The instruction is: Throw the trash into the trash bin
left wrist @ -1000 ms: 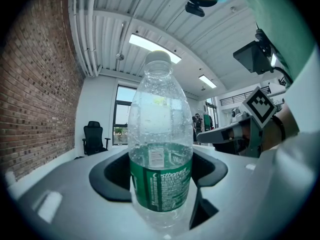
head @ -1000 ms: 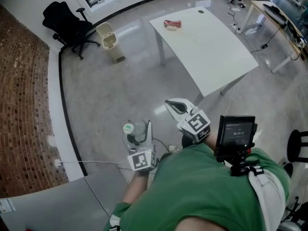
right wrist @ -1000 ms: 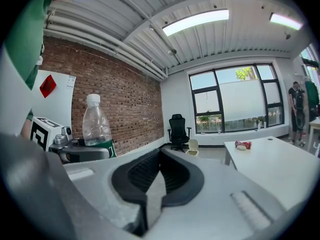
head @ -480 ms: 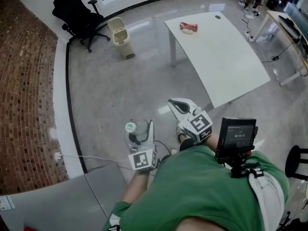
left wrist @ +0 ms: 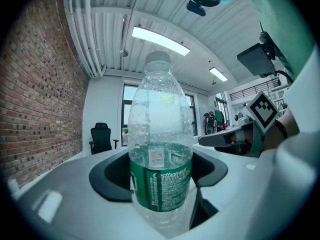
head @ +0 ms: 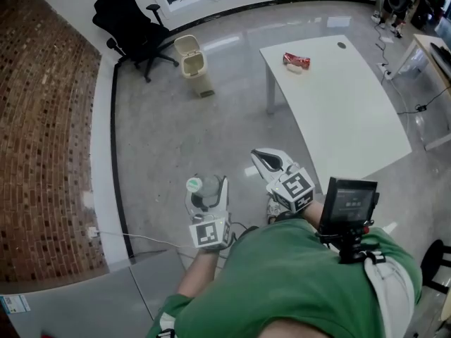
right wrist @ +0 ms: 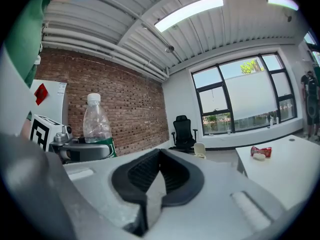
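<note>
A clear plastic bottle (left wrist: pixel 161 149) with a green label and white cap stands upright between the jaws of my left gripper (head: pixel 204 191), which is shut on it. In the head view the bottle (head: pixel 198 191) hangs over the grey floor at lower centre. My right gripper (head: pixel 266 158) is beside it to the right, shut and empty; its pads (right wrist: pixel 150 171) meet at the tip. The cream trash bin (head: pixel 194 63) stands far ahead by the wall, lid closed, and shows small in the right gripper view (right wrist: pixel 200 149). A red packet (head: pixel 296 60) lies on the white table (head: pixel 338 111).
A black office chair (head: pixel 134 30) stands left of the bin. A brick wall (head: pixel 49 118) runs along the left. A thin cable (head: pixel 141 239) crosses the floor near my feet. A small screen (head: pixel 349 204) is mounted on the person's chest. Another desk (head: pixel 433 51) is at far right.
The bin, chair and table have slid down and right in the head view and look nearer. Both grippers keep their pose, the left one still holding the bottle.
</note>
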